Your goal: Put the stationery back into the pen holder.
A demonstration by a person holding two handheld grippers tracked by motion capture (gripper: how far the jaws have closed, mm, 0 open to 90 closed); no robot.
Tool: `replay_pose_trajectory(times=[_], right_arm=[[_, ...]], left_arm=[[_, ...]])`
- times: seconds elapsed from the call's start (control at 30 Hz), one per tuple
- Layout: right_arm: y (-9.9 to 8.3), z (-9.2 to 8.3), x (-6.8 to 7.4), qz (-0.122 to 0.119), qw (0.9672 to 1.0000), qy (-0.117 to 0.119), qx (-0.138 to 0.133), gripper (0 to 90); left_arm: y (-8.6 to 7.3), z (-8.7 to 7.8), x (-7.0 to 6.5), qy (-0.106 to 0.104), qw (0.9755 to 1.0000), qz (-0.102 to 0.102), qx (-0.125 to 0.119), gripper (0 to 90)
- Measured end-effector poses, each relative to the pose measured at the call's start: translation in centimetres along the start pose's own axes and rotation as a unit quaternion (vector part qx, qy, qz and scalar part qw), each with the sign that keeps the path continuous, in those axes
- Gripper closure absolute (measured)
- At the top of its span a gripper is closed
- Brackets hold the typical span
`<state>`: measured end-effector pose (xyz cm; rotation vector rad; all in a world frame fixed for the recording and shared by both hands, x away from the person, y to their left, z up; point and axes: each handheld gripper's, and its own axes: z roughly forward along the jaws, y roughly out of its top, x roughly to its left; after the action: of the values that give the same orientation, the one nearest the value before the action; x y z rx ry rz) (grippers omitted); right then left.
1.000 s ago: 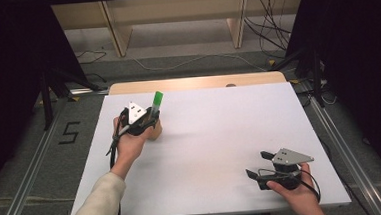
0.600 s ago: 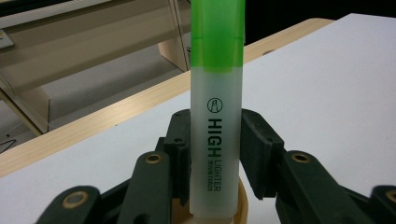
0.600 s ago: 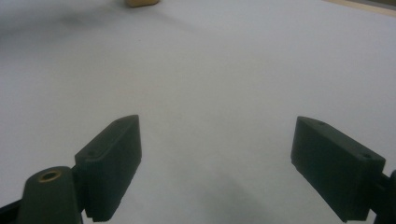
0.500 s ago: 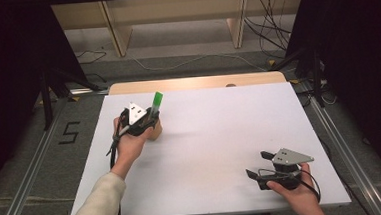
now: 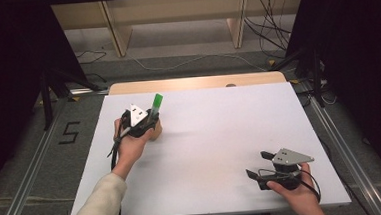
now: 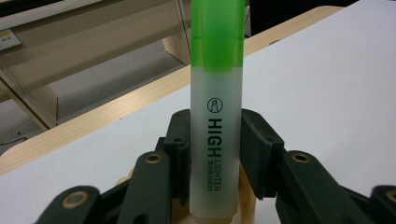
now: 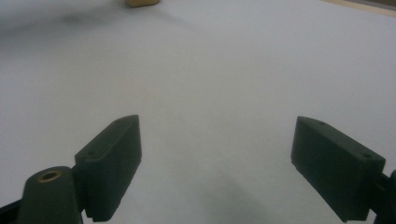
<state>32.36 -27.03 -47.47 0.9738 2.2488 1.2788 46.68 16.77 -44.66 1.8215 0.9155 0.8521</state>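
- Nothing has moved since the earlier frames.
- The left gripper (image 5: 147,121) clamps the green highlighter (image 6: 217,116) upright between its pads, its base in a wooden holder (image 6: 245,198).
- The right gripper (image 5: 262,164) rests low, jaws spread wide over bare white table (image 5: 220,135).

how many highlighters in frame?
1. The green-capped translucent highlighter stands upright, clamped in the left gripper over a round wooden holder at the white table's far left. None elsewhere.
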Motion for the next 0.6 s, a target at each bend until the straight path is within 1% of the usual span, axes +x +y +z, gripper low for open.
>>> replay_pose_trajectory(times=[0.4,0.6], right_arm=[[0.01,-0.03,0.00,0.000,1.0000,-0.001,0.001,17.0],[0.01,-0.03,-0.01,0.000,1.0000,-0.001,0.001,17.0]], left_arm=[[-0.38,0.21,-0.15,0.002,1.0000,0.004,0.007,66.1],[-0.56,0.26,-0.11,0.003,0.9999,0.002,0.010,65.9]])
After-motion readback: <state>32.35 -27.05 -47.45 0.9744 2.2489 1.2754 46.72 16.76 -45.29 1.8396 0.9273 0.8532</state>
